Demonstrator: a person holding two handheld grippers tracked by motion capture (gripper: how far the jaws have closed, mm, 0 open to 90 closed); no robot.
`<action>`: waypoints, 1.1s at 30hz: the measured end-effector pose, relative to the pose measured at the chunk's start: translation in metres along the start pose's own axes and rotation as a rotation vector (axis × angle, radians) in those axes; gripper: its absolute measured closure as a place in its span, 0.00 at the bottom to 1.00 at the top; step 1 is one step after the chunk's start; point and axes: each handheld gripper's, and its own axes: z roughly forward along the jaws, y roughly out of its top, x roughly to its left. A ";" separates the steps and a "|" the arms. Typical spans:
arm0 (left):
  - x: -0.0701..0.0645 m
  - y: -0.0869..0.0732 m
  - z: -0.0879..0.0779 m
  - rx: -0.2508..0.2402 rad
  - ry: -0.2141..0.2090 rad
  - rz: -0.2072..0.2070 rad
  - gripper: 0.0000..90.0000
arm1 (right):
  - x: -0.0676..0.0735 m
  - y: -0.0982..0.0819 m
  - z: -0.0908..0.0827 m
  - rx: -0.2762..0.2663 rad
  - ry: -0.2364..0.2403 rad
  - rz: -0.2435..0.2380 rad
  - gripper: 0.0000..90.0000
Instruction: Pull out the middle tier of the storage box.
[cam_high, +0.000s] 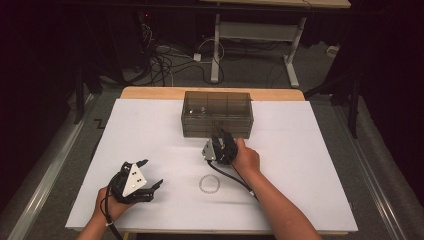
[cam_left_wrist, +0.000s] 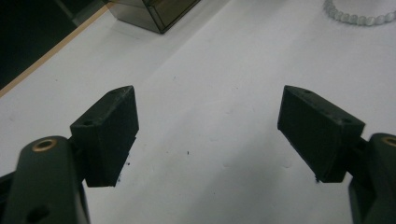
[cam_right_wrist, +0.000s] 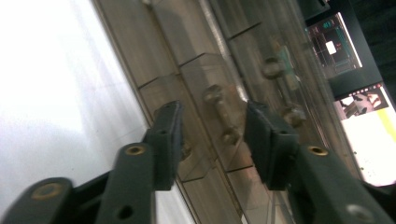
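Note:
A smoky see-through drawer box (cam_high: 217, 112) stands at the back middle of the white sheet. My right gripper (cam_high: 220, 137) is up against its front. In the right gripper view the jaws (cam_right_wrist: 214, 106) stand either side of a small drawer handle (cam_right_wrist: 222, 116), with a gap on each side and no pad touching it. A ring of pale beads (cam_high: 201, 184) lies on the sheet in front of that hand. My left gripper (cam_high: 154, 172) rests at the near left, open wide (cam_left_wrist: 208, 91) over bare paper. The bead ring (cam_left_wrist: 359, 17) and a corner of the box (cam_left_wrist: 154, 14) lie beyond it.
The white sheet (cam_high: 300, 165) covers a wooden table whose back edge (cam_high: 150, 93) shows behind the box. Cables and the white legs of a desk (cam_high: 216, 55) are on the floor beyond. Lit screens (cam_right_wrist: 369, 121) show past the box.

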 end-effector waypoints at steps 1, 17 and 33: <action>0.000 0.000 0.000 0.000 -0.002 0.000 0.23 | 0.003 0.000 0.003 0.006 -0.040 -0.026 0.71; -0.002 0.000 0.004 0.018 -0.011 0.012 0.23 | 0.010 0.001 0.008 0.036 -0.153 -0.224 0.89; -0.002 -0.001 0.003 0.021 -0.008 0.012 0.23 | 0.014 0.002 0.005 0.041 -0.168 -0.266 0.90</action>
